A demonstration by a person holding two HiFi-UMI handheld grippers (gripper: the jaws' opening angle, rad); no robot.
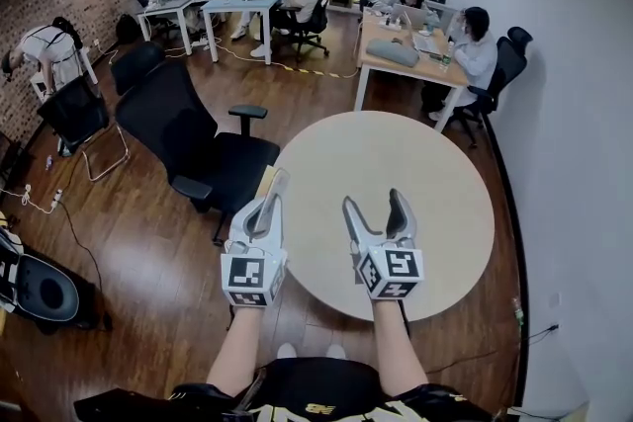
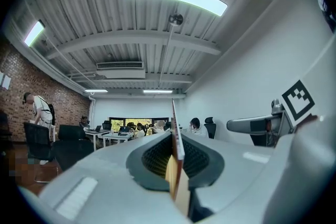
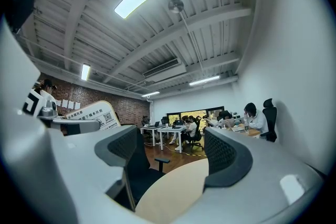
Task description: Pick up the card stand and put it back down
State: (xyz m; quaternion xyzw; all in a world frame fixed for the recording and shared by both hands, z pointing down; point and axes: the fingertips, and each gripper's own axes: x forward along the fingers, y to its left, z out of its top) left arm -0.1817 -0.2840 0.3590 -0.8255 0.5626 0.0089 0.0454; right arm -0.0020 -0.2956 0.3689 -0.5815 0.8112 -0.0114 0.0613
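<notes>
The left claw point(image 1: 271, 198) is pressed together on the card stand point(image 1: 265, 181), its dark ribbed pads clamping the thin board from both sides. In the left gripper view the stand is seen edge-on: a slim upright sheet with a reddish-brown edge rising above the jaws and a pale cream, wood-coloured part lower down between the pads. From the right gripper view its broad face shows. It is a flat, off-white panel with a rounded top, dark printed lines and a small square code. It stands to the left of the right claw point(image 1: 374, 203) and just above the left claw's grey jaw. No view shows its foot.

The right claw is spread, nothing between its jaws. Its pads are dark and finely gridded, set in smooth, matte grey shells with rounded tips. Each claw carries a white cube with black square markers at its rear.

Below and ahead of both claws lies the round tabletop point(image 1: 435, 212), smooth and pale beige. The left claw sits over its left rim. Left of that claw stands a black office chair point(image 1: 188, 138) on a glossy brown wooden floor point(image 1: 148, 232).
</notes>
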